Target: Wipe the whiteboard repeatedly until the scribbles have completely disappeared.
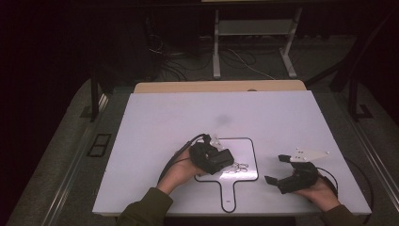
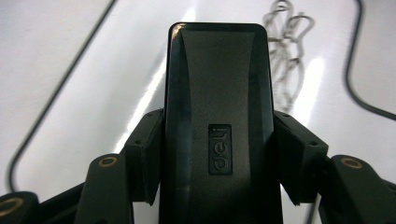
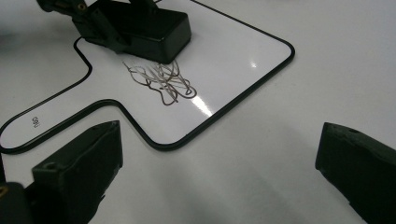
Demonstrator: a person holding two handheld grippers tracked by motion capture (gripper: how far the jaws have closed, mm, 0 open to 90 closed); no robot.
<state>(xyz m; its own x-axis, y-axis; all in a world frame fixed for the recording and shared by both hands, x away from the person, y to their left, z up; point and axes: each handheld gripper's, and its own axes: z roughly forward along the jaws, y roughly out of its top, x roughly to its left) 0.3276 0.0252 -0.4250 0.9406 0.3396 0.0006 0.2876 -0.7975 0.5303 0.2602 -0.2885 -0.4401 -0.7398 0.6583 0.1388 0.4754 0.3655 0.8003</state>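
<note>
1. Black plastic, the eraser (image 2: 217, 126) sits clamped between the jaws of the left gripper (image 1: 214, 157), one pad pressing on each of its long sides; a small embossed label shows on its top face
2. From the high view, the left gripper holds that eraser over the small whiteboard (image 1: 249, 146), a white paddle-shaped board with a thin black border and a short handle pointing toward the person
3. Scribbled marker lines (image 3: 161, 81) lie on the whiteboard just beside the front end of the eraser, between it and the board's rounded corner
4. Whether the eraser touches the board surface cannot be told
5. Well apart to the right, the right gripper (image 1: 282, 172) rests off the board over the white table (image 1: 155, 122), its jaws spread wide with nothing between them
6. Both hands come in from the near edge, in olive sleeves (image 1: 146, 207)
</note>
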